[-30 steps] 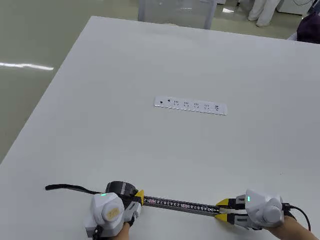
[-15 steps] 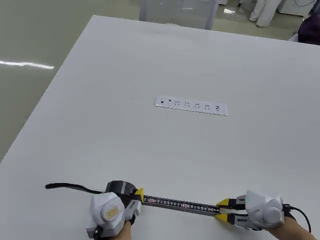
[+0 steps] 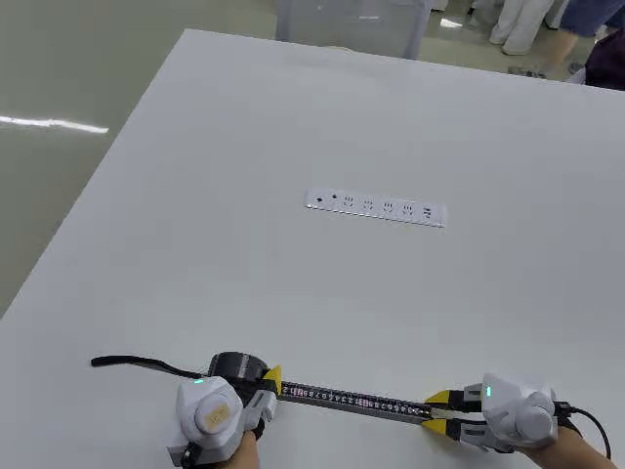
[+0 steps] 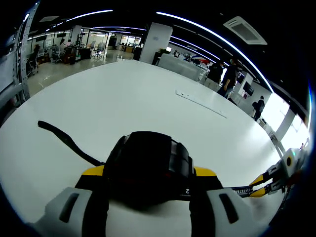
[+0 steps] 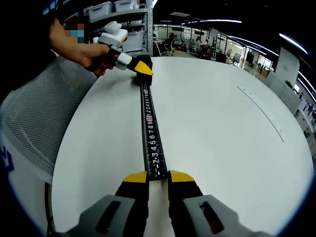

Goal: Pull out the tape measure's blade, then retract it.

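Note:
A black tape measure case (image 3: 237, 368) lies near the table's front edge, and my left gripper (image 3: 256, 386) is shut on it. In the left gripper view the case (image 4: 148, 163) sits between the yellow-tipped jaws of the left gripper (image 4: 148, 173), and its black strap (image 4: 64, 140) trails off to the left. The blade (image 3: 356, 402) lies drawn out flat on the table towards the right. My right gripper (image 3: 437, 405) is shut on the blade's end. In the right gripper view the numbered blade (image 5: 149, 128) runs from the right gripper (image 5: 158, 177) to the case (image 5: 144, 69).
A white power strip (image 3: 376, 207) lies flat at the middle of the white table (image 3: 244, 195). The table's left edge drops to a greenish floor. A grey bin (image 3: 347, 21) stands past the far edge, where people are standing.

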A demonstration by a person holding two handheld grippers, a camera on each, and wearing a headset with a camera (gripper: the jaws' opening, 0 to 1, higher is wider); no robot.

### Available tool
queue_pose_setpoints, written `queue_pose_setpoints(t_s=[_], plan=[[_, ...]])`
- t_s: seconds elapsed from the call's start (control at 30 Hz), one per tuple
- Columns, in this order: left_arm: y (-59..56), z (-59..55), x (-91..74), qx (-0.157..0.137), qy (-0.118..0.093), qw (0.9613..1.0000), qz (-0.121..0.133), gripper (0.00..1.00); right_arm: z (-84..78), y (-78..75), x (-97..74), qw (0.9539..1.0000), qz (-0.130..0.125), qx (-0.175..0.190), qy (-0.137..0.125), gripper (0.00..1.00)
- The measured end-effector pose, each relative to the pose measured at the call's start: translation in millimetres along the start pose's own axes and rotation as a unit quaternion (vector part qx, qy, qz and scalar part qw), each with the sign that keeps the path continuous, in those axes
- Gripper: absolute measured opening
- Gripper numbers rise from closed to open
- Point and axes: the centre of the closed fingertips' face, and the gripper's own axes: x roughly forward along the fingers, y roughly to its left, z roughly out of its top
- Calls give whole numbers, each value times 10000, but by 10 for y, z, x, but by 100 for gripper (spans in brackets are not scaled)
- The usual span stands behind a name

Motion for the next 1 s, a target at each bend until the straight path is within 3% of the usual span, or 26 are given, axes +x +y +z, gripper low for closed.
queue_pose_setpoints(t_s=[0.27,1.0], plan=[[7,-3,-3,-132,14,9999,-51,63,22,8,-13,10000,-34,-2,13,12],[4,-12,-10,-81,141,9998,-85,62,100,10,-29,10000,-56,-4,-39,12]])
